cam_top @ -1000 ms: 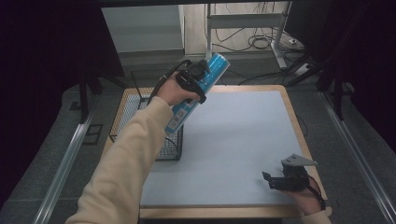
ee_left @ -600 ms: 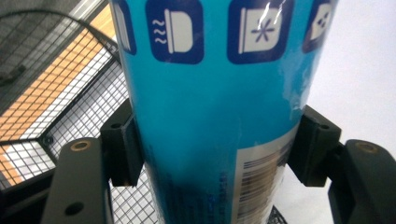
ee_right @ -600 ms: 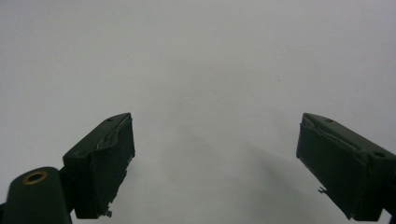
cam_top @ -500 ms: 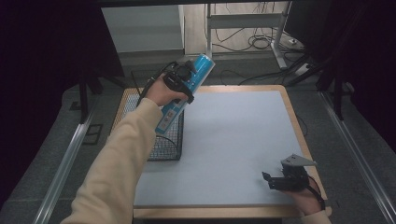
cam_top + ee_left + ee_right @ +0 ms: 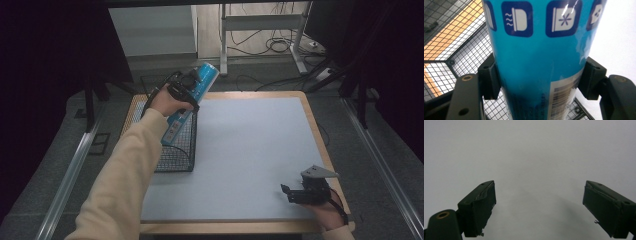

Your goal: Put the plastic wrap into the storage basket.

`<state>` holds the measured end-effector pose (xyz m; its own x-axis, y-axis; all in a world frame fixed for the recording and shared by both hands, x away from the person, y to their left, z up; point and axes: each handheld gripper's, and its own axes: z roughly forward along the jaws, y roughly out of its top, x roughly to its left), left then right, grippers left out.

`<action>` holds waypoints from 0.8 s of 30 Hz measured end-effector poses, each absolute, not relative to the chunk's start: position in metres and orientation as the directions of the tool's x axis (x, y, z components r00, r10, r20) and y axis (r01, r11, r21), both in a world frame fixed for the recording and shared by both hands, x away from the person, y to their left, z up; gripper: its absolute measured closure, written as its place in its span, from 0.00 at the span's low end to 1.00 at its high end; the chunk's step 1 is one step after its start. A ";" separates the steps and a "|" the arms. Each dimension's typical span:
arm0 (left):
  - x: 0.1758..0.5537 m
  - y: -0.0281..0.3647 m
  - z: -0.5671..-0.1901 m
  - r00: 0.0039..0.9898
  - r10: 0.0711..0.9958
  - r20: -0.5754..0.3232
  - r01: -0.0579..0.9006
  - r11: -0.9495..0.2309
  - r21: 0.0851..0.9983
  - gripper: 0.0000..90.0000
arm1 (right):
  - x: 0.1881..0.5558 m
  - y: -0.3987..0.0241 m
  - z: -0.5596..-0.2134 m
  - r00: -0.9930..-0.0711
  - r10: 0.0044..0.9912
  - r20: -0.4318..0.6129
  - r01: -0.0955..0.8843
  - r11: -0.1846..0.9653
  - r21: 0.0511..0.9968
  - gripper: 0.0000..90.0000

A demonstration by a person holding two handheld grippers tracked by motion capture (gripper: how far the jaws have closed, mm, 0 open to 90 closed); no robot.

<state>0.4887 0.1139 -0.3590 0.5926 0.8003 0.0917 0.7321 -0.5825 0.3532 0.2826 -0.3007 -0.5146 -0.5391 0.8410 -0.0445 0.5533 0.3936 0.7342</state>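
The left gripper (image 5: 186, 89) clamps a blue tube (image 5: 192, 97), tilted over the wire basket (image 5: 175, 150) at the table's left edge. Lower it past the rim before letting go. The right gripper (image 5: 300, 194) rests open on the mat (image 5: 250, 150)

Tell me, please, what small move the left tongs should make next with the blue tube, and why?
Probably lower it further: the left tongs grip the blue tube tilted, its lower end at the open top of the wire basket, so easing it down before releasing seems safest.
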 end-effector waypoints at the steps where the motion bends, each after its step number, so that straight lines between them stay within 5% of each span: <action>1: 0.489 0.115 -0.361 0.588 0.804 0.089 0.736 -0.578 0.352 0.36 | 0.283 -0.301 -0.515 -0.539 0.841 -0.044 0.555 0.393 0.733 0.13; 24: 0.525 0.130 -0.401 0.544 0.828 0.135 0.780 -0.558 0.282 0.36 | 0.284 -0.302 -0.517 -0.532 0.846 -0.042 0.565 0.392 0.726 0.13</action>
